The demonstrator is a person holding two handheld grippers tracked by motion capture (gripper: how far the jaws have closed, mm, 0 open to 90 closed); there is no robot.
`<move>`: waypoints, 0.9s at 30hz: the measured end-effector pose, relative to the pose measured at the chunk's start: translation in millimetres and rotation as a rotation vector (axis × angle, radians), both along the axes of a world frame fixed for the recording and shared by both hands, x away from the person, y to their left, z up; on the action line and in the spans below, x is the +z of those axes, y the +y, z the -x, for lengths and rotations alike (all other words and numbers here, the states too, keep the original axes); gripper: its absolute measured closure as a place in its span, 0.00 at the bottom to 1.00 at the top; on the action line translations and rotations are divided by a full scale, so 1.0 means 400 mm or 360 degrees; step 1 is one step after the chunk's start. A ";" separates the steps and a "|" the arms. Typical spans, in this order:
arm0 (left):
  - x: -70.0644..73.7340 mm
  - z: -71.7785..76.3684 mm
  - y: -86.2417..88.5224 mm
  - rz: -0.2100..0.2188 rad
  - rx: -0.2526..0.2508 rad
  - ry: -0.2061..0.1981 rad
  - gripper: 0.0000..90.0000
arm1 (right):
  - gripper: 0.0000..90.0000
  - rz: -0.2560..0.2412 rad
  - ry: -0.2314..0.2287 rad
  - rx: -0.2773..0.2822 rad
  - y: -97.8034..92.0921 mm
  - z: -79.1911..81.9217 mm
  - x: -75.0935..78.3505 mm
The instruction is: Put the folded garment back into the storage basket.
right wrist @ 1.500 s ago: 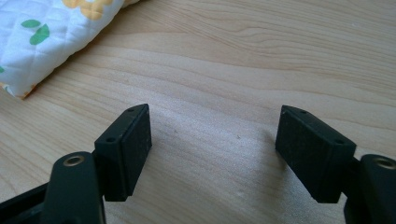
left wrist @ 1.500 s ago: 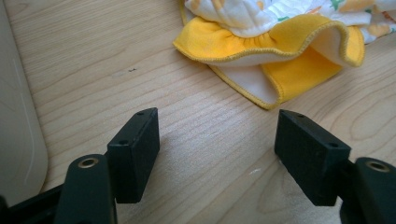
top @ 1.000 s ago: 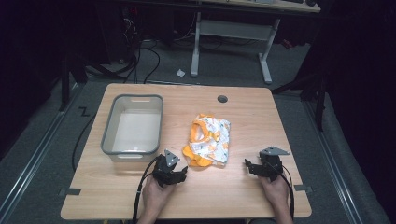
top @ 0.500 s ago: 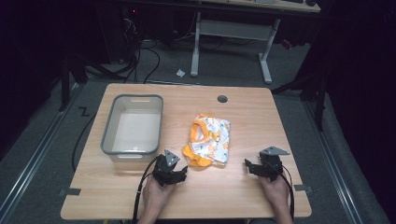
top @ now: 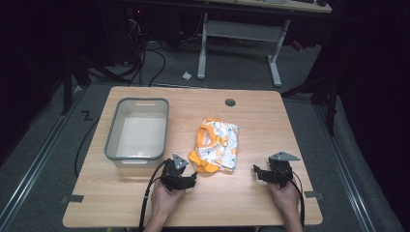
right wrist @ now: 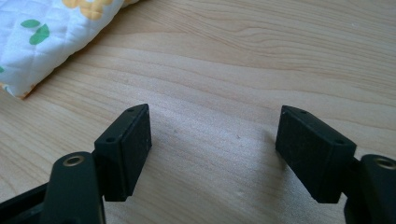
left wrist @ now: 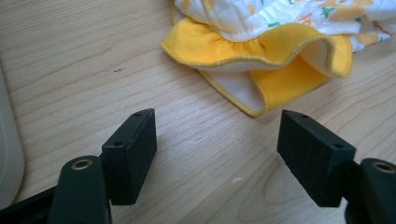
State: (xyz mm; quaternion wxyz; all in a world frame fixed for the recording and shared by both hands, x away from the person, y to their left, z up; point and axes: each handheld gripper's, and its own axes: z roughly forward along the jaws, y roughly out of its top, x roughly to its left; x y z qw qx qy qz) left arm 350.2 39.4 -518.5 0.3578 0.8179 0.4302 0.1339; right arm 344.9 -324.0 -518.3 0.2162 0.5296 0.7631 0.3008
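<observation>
A crumpled white and yellow printed cloth (top: 216,145) lies at the middle of the wooden table (top: 251,121). My left gripper (top: 189,180) rests on the table just in front of the cloth's yellow hem (left wrist: 261,56), open, with nothing between its jaws. The left gripper (left wrist: 217,156) points at that hem, a short way from it. My right gripper (top: 257,171) rests to the right of the cloth, open and empty. In the right gripper view the right gripper (right wrist: 212,149) faces bare wood, with the cloth's quilted corner (right wrist: 42,42) at the upper left.
A grey plastic bin (top: 138,130) stands on the left half of the table, its wall at the left edge of the left gripper view (left wrist: 7,158). A round cable hole (top: 230,102) sits near the far edge. Cables and a desk frame (top: 239,34) lie on the floor beyond.
The left gripper has edged slightly forward and right toward the cloth's hem. The right gripper and the cloth have stayed put.
</observation>
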 end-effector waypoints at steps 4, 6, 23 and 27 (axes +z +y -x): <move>0.013 0.000 -0.005 0.0008 -0.0022 -0.0014 0.33 | 0.30 0.0000 0.0001 0.0000 0.000 0.000 0.000; 0.020 0.000 -0.006 0.0024 -0.0021 -0.0024 0.33 | 0.30 0.0000 0.0000 -0.0001 0.000 0.000 0.000; 0.070 -0.015 -0.014 0.0103 -0.0054 -0.0060 0.34 | 0.30 -0.0001 0.0001 -0.0001 0.000 0.000 0.000; 0.074 -0.019 -0.018 0.0099 -0.0062 -0.0060 0.34 | 0.30 -0.0001 0.0001 -0.0001 0.000 0.000 0.000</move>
